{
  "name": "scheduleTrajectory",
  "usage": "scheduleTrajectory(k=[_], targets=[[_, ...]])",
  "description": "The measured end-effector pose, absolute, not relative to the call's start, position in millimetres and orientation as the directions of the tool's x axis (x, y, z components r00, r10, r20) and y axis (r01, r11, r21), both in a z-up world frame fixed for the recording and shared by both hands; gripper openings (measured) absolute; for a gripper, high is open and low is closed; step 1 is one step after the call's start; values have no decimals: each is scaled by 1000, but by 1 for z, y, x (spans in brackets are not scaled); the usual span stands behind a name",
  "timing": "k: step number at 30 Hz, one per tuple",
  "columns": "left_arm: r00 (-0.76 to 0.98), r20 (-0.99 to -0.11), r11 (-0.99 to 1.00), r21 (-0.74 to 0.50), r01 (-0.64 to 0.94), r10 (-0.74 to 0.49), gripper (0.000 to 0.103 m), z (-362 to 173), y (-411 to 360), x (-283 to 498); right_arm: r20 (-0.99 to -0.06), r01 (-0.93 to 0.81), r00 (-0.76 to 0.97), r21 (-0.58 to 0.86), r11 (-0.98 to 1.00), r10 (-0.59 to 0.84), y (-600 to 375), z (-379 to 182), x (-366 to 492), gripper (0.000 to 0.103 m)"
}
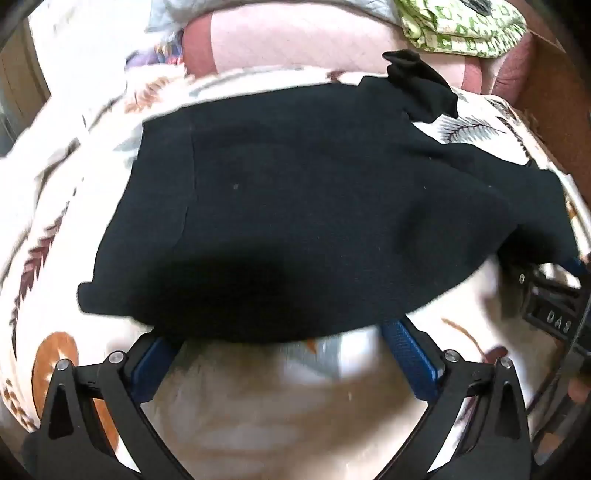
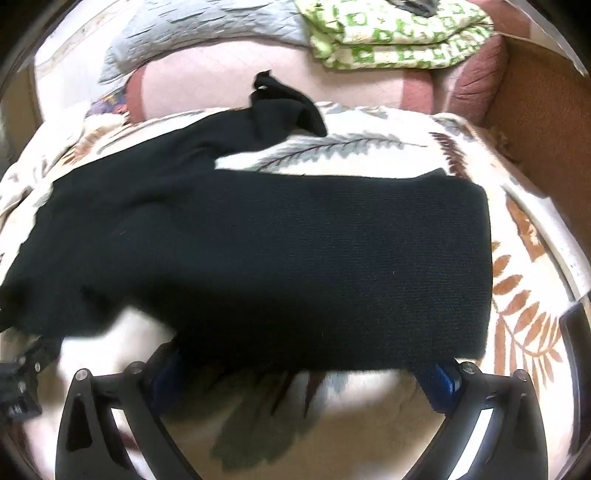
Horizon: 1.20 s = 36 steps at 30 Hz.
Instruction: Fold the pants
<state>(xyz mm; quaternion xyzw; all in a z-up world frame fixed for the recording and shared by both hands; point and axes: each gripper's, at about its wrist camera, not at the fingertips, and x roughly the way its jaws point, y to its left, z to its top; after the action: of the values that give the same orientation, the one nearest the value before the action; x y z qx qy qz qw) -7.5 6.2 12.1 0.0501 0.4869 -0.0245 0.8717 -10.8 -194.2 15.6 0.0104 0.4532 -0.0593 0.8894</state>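
Note:
Black pants [image 1: 295, 206] lie across a leaf-print blanket [image 1: 48, 236] on a bed, also in the right wrist view [image 2: 295, 258]. A twisted dark end [image 2: 288, 103] lies at the far side. My left gripper [image 1: 284, 332] stands open at the near hem, its blue pads [image 1: 410, 354] wide apart with their tips under the cloth edge. My right gripper [image 2: 303, 362] is open too, its blue pads [image 2: 441, 384] spread with tips hidden under the near edge. The right gripper's body shows at the right edge of the left wrist view [image 1: 554, 310].
A pink pillow [image 2: 273, 77] and a folded green-patterned cloth [image 2: 399, 40] lie at the head of the bed. A grey quilt [image 2: 199, 29] lies beside them. A brown wooden side [image 2: 546, 122] runs along the right.

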Motion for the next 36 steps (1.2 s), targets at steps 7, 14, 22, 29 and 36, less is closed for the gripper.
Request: scheduleTrajectory(k=[7, 14, 22, 29, 36], targets=[[584, -810, 997, -16, 74, -56, 103, 36, 17, -35, -808, 62, 589, 26, 998, -15, -193, 38, -50, 103], [534, -839, 994, -99, 38, -104, 103, 46, 30, -33, -794, 79, 608, 103, 992, 34, -203, 62, -62, 103], [517, -846, 981, -185, -56, -131, 103, 31, 43, -28, -792, 94, 610, 89, 992, 13, -212, 55, -63, 103], [531, -832, 945, -284, -165, -157, 103, 20, 53, -6, -797, 170, 604, 116, 979, -11, -243, 49, -56, 103], [507, -831, 911, -367, -189, -229, 9, 18, 75, 14, -784, 247, 619, 137, 959, -47, -273, 53, -56, 103]])
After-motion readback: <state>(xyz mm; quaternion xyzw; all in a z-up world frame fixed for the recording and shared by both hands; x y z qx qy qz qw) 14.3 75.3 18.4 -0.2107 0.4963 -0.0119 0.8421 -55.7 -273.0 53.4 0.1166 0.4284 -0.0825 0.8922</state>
